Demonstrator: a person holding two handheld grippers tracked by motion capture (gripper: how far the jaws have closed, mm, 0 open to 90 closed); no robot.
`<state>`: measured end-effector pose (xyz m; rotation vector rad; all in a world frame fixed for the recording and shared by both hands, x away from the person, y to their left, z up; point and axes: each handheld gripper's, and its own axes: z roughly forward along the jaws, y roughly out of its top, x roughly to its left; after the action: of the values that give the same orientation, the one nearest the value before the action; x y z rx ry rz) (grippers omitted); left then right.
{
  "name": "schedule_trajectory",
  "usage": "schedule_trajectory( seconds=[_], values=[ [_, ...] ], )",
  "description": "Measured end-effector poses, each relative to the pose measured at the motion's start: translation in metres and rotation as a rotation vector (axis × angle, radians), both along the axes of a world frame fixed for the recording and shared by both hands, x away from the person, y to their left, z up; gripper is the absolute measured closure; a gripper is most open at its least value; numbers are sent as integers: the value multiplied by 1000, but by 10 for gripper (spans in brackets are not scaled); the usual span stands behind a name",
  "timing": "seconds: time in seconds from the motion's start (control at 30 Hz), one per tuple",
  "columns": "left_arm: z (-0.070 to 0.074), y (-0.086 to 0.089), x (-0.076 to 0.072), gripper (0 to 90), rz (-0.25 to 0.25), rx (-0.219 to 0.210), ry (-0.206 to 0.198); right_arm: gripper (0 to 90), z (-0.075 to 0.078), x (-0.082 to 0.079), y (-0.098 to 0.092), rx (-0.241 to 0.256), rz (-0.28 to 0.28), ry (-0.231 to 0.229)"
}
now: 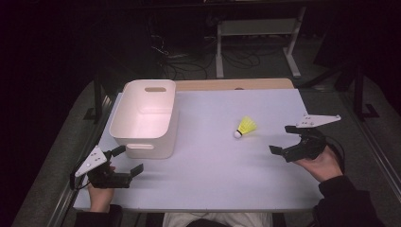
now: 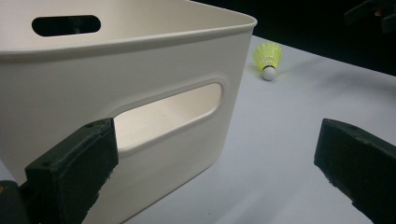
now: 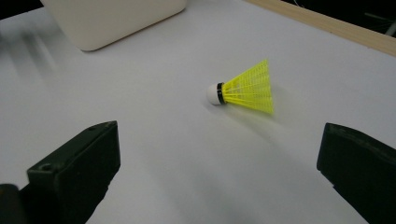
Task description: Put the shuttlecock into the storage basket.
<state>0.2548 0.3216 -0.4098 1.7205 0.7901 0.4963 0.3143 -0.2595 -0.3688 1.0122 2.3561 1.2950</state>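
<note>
I am working at a white table point(image 1: 227, 175) with a strip of bare wood point(image 1: 236, 84) showing along its far edge. The room around it is lying in darkness; beyond the table, cables point(image 1: 189, 61) are trailing over a grey floor beside the white legs of another desk point(image 1: 257, 42).

I am holding my left gripper point(image 1: 126, 161) near the table's front left corner, jaws spread wide with nothing between them, pointing at the near wall of a white bin point(image 1: 142, 142) that is standing open-topped on the left side of the table. My right gripper point(image 1: 283, 139) is hovering at the right edge, jaws likewise gaping and empty, aimed at a yellow shuttlecock point(image 1: 246, 126) lying on its side right of centre, white cork toward me, well apart from the bin.
</note>
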Motion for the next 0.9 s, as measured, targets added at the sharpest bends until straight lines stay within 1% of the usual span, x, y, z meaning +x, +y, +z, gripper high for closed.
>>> schedule_trajectory(
  seconds=[0.17,0.33,0.53,0.9],
  values=[
    [0,-1,0,0,-4,0,6,0,3,8,2,0,6,11],
    [0,0,0,0,-3,0,6,0,5,16,9,-21,26,18],
    [0,0,0,0,-1,0,7,0,9,25,14,-33,44,23],
    [0,0,0,0,5,3,3,0,16,35,17,-32,56,21]
  ],
)
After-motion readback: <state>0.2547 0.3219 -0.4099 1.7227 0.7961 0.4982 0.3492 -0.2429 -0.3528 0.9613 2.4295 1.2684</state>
